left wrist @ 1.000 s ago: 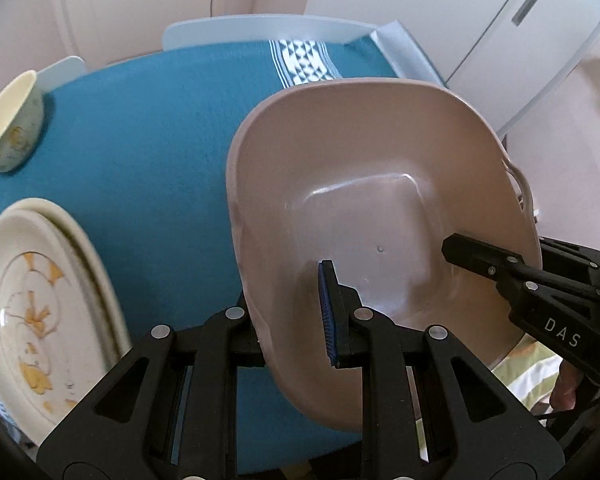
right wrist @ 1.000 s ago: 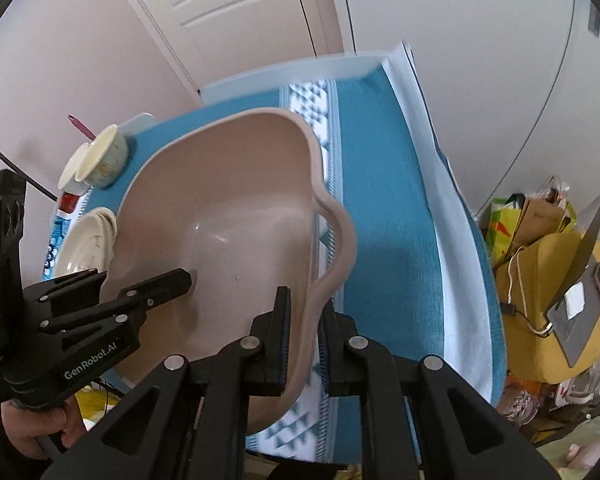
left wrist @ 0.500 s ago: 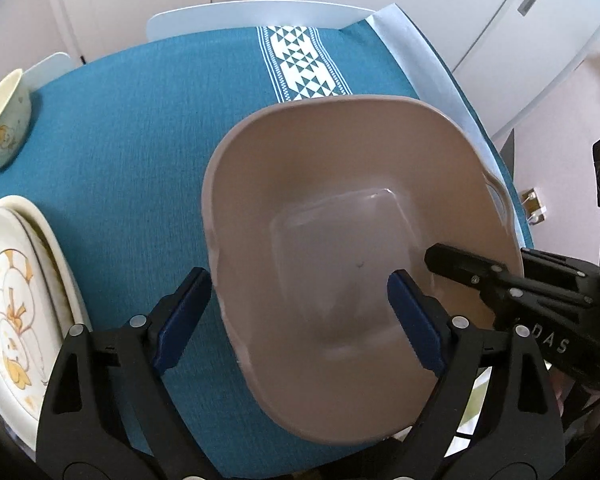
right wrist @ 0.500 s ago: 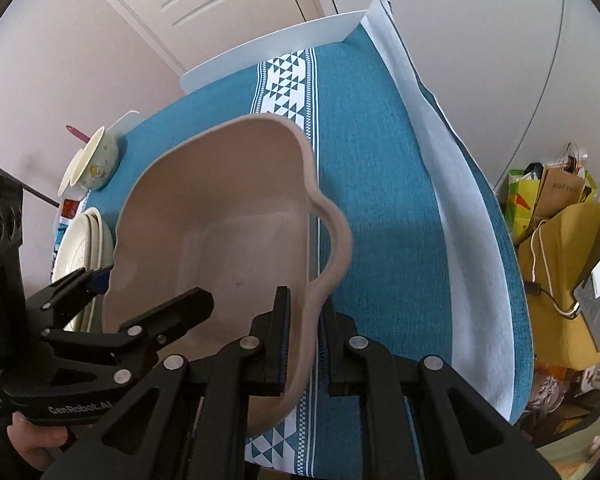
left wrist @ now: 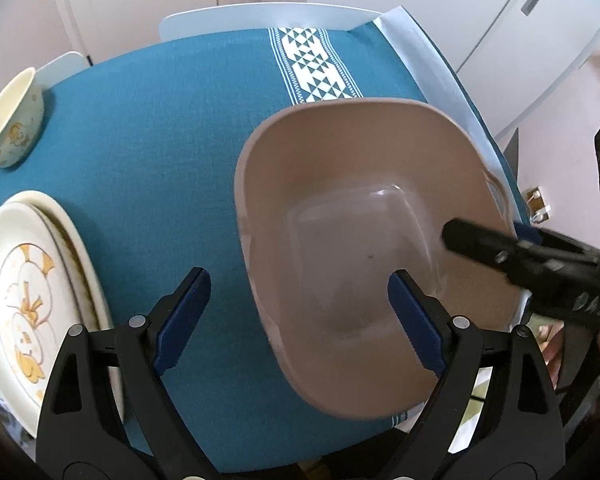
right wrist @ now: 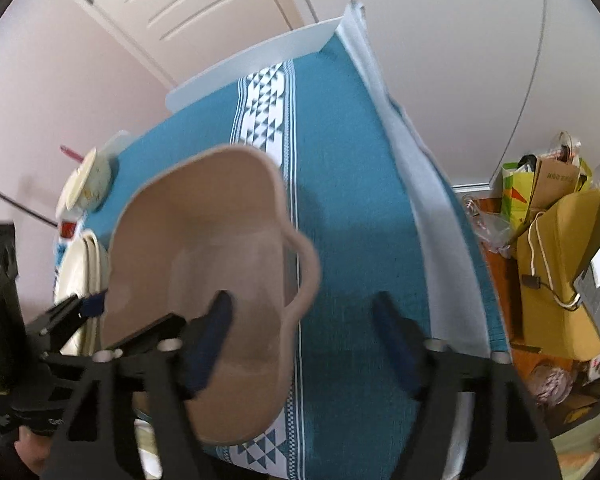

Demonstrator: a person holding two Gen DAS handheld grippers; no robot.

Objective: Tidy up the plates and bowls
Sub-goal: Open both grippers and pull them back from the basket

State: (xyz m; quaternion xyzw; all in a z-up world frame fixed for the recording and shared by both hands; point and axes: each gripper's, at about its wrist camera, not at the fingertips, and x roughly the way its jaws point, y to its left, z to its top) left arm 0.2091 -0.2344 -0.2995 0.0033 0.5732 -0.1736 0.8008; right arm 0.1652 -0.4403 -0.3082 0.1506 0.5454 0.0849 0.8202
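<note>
Beige plastic basin (left wrist: 364, 240) sits free at the near right of the teal tablecloth (left wrist: 160, 152), its near end apparently overhanging the edge, so with the left gripper (left wrist: 300, 316) spread empty astride its rim and the right gripper (right wrist: 300, 336) just opened off its handle, a nudge could tip it.

A white panelled door (right wrist: 188, 4) with a dark handle stands behind the table (right wrist: 260, 68), between pale pink walls (right wrist: 60, 96). White cupboards (left wrist: 500, 12) fill the right. By the table's right edge, a yellow chair (right wrist: 560, 256) and bags (right wrist: 540, 184) sit on wooden floor (right wrist: 496, 256).
</note>
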